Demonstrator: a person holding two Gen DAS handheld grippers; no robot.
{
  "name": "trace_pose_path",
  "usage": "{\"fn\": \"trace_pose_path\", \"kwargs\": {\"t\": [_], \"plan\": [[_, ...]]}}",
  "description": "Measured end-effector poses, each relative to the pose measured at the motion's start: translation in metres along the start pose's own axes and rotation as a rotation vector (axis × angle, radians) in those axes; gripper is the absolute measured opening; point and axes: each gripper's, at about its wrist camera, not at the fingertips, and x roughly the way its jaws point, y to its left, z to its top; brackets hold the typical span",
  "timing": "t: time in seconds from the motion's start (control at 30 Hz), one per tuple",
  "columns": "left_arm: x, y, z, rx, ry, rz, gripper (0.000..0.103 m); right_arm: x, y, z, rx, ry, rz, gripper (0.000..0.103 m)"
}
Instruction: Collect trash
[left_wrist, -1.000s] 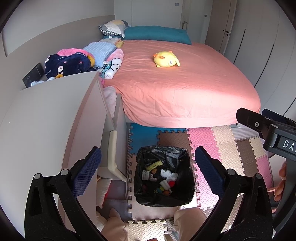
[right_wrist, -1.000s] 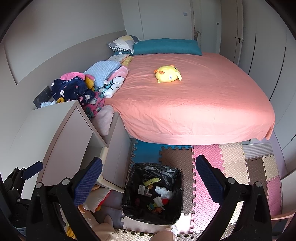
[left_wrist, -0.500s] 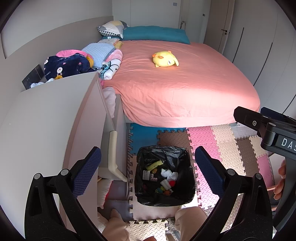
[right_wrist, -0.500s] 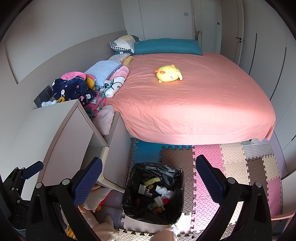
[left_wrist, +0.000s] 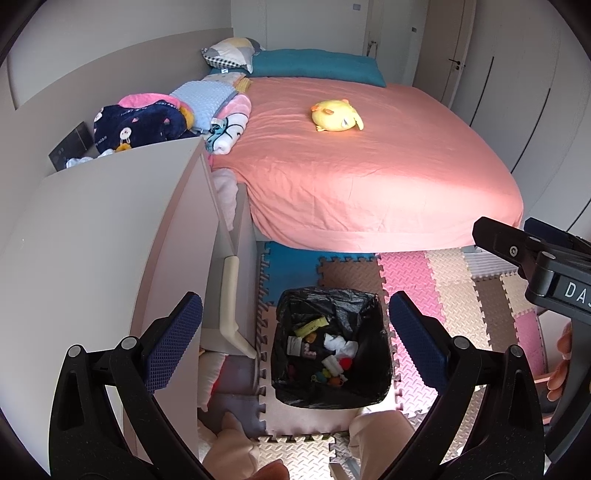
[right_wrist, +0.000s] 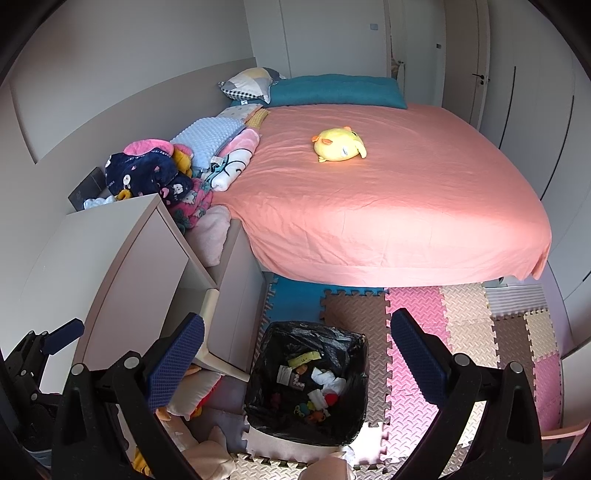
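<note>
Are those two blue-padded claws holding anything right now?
No. The left gripper and right gripper both stand open and empty above the black-lined trash bin.

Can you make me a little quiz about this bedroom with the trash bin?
1. True or false: the left hand-held gripper holds a piece of trash.
2. What lines the trash bin? A) white paper B) black bag C) blue cloth
3. Which toy lies on the pink bed?

Key:
1. False: both it and the right hand-held gripper are open and empty.
2. B. Wrappers and tissues lie inside.
3. The yellow plush chick.
</note>
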Motion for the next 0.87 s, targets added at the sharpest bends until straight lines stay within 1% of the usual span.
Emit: {"fn": "trace_pose_path", "kwargs": {"t": [0.23, 0.4, 0.57, 0.77, 0.87], "plan": [[-0.0018, 0.0012, 0.0, 0.001, -0.005, -0.009, 0.098, 0.0001, -0.0004, 0.0004, 0.0, 0.0, 0.0, 0.1], [-0.0002, 0.0023, 0.0001, -0.007, 0.007, -0.021, 0.098, 0.0002, 0.0, 0.0006, 0.0, 0.0, -0.001, 0.1], [-0.0043, 0.003, 0.0003, -0.001, -0.027, -0.021, 0.098, 0.0001, 0.0021, -0.0006, 0.001, 0.0, -0.001, 0.1], [-0.0033, 0.001, 0.0013, 0.014, -0.013, -0.037, 0.098, 0.0003, 0.0015, 0.0002, -0.001, 0.0, 0.0, 0.1], [-0.0053, -0.0005, -0.0008, 0.032, -0.036, -0.033, 0.098, -0.0001, 0.0027, -0.0005, -0.002, 0.0, -0.001, 0.1]]}}
